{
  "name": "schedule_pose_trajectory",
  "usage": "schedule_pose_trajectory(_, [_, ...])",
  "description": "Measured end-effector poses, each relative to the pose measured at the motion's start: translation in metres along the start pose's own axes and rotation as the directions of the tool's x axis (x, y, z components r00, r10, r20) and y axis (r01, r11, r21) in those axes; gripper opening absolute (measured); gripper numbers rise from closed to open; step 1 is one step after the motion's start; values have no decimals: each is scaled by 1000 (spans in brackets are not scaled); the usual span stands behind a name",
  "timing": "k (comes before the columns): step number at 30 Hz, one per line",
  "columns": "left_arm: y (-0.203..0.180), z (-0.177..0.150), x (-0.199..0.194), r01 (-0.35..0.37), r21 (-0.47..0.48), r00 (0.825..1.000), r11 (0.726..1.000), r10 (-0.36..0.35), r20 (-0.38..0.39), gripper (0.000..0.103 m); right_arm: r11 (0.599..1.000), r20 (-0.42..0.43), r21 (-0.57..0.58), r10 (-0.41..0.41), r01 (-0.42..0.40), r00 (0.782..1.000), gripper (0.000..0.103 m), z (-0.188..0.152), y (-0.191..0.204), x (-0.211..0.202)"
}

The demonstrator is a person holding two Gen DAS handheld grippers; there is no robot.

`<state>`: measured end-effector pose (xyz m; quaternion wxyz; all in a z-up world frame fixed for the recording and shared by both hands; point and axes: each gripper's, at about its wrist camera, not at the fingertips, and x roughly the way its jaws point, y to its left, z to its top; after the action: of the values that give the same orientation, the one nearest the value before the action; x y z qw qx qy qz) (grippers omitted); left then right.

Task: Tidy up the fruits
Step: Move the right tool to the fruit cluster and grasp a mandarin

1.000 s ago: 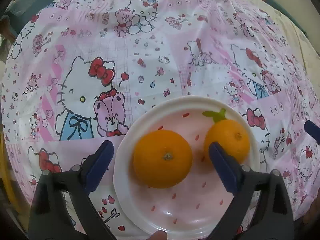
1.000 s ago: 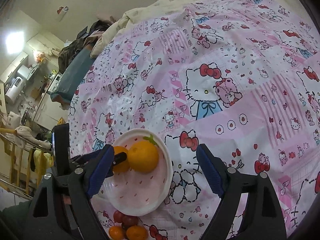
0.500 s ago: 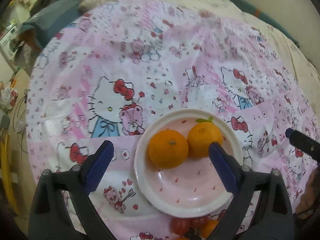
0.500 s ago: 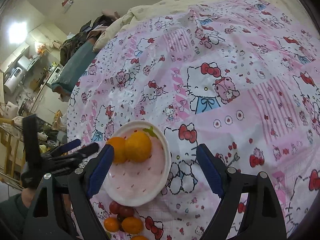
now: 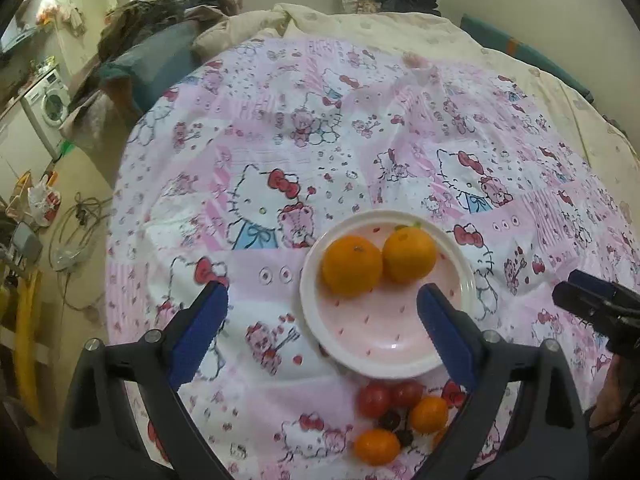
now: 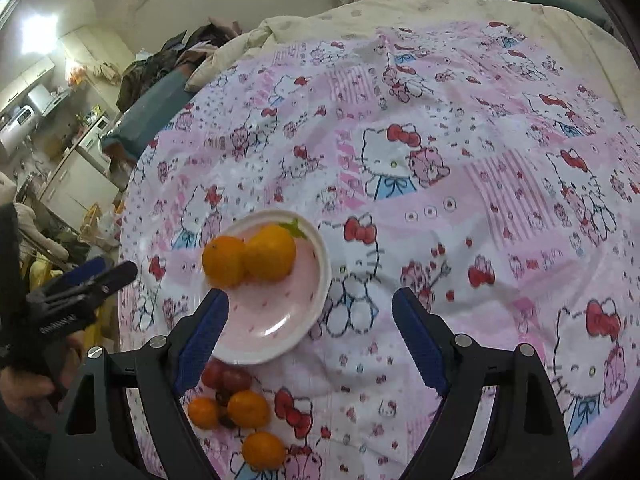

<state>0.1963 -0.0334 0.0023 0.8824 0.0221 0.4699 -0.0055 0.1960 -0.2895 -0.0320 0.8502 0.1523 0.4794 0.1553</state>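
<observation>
A white and pink plate [image 5: 360, 340] [image 6: 276, 320] holds two oranges [image 5: 351, 265] [image 5: 409, 255], touching each other, on the pink cartoon cloth. Loose fruit lies just in front of the plate: small oranges [image 5: 377, 446] [image 6: 248, 409] and red cherry tomatoes [image 5: 374, 399] [image 6: 226, 378]. My left gripper [image 5: 322, 332] is open and empty, raised above the plate's near left side. My right gripper [image 6: 310, 340] is open and empty, raised to the right of the plate. Each gripper shows at the edge of the other's view.
The pink cloth [image 5: 280, 152] covers a round table; a cream duvet [image 5: 400, 32] lies behind it. To the left the floor holds a washing machine [image 5: 46, 100], cables and bags.
Both grippers have lifted and drawn back from the plate. The left one was low over the two oranges; now the loose fruit in front of the plate shows.
</observation>
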Motion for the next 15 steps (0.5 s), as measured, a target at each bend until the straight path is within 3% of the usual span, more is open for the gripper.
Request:
schedule_pose_trajectory(8, [7, -31, -16, 46, -62, 998, 997, -48, -43, 94, 999, -28, 5, 39, -39, 999, 86, -28, 5, -11])
schedule_pose_trajectory(15, [11, -55, -24, 44, -89, 997, 995, -50, -64, 94, 999, -67, 2, 51, -51, 996, 86, -50, 10, -15])
